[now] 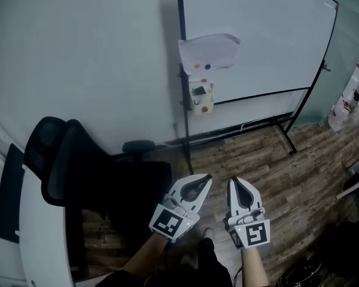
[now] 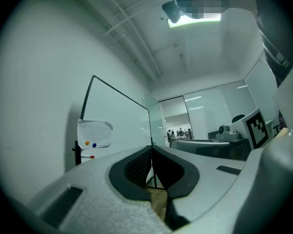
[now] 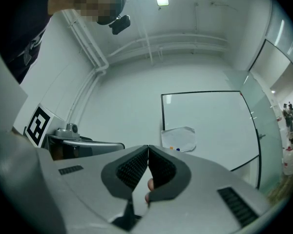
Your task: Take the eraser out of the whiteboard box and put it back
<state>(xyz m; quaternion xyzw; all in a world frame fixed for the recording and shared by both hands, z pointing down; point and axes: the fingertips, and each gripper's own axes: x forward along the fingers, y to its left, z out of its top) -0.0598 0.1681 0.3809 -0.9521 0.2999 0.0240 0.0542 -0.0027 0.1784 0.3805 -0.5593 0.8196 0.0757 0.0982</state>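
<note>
Two tools clenched, empty: left gripper [image 1: 207,177], right gripper [image 1: 233,180].
Head view: eraser [image 1: 198,91] sits in whiteboard box [image 1: 203,103] on post [image 1: 183,121], well apart from both; likely light, felt-soft; pinch rigid long sides; left gripper view: jaws together; right gripper view: same.

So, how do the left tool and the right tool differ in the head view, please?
The left tool slants toward the upper right, while the right tool points almost straight up the picture. The left tool hangs beside the black chair; the right tool is over the wood floor. Both are shut and empty.
</note>
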